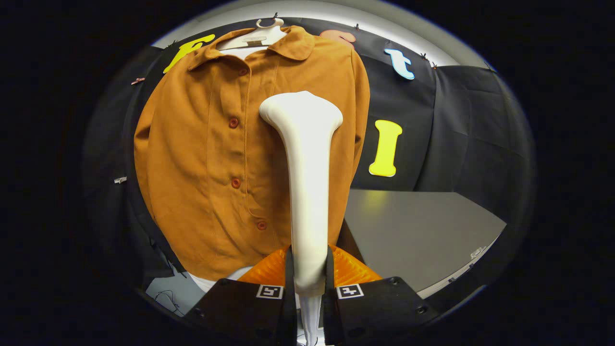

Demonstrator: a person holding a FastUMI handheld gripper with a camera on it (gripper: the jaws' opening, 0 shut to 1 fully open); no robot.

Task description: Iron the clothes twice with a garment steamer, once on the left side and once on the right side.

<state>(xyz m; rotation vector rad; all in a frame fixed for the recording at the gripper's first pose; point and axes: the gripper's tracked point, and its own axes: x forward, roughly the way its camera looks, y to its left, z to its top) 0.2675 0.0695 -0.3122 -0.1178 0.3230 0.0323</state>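
An orange-brown button-up shirt hangs on a white hanger against the booth's black wall. My gripper is shut on the handle of a white garment steamer, both fingers pressing on it. The steamer stands upright ahead of the fingers. Its wide head lies over the shirt's upper part, on the panel to the right of the button row. I cannot tell whether the head touches the cloth. The steamer's lower end hangs down between the fingers.
A grey tabletop stretches to the right of the shirt, beyond the fingers. Black cloth walls stand behind and to both sides. Something white shows under the shirt's hem.
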